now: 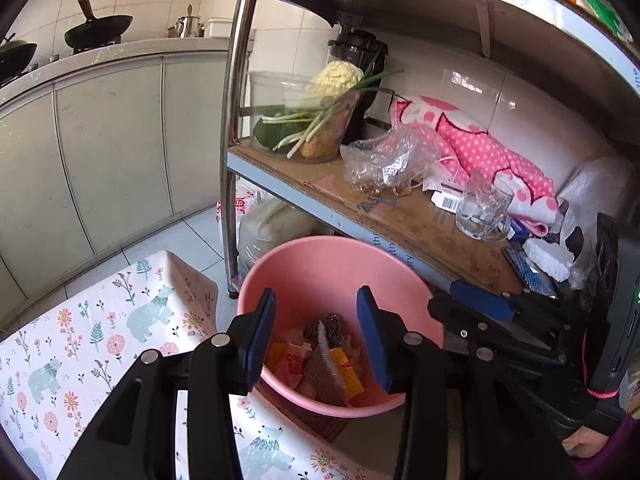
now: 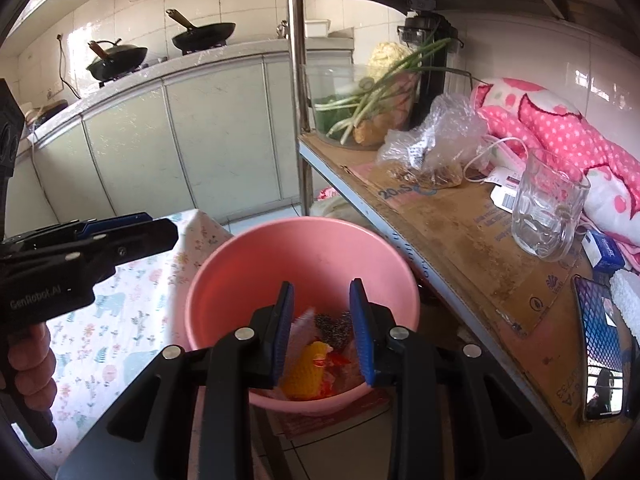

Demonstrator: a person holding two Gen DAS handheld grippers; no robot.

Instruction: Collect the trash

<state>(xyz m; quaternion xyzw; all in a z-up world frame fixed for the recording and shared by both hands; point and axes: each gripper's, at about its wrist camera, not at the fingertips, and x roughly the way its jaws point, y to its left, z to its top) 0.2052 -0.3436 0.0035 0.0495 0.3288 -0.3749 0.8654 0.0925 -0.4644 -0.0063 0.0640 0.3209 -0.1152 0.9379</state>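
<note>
- Crumpled wrappers (image 1: 320, 360) already lay inside the pink basin (image 1: 320, 264).
- The 2 grippers, left gripper (image 1: 316, 336) and right gripper (image 2: 322, 328), hovered above the basin, jaws apart, holding nothing.
- Remaining (likely): the plastic bag (image 1: 390, 156) on the shelf beside the basin.

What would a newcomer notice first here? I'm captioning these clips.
The pink basin low in the middle, holding wrappers and scraps, with both open grippers, left gripper and right gripper, poised above it. Then the pink polka-dot cloth and glass mug on the cardboard-lined shelf to the right.
</note>
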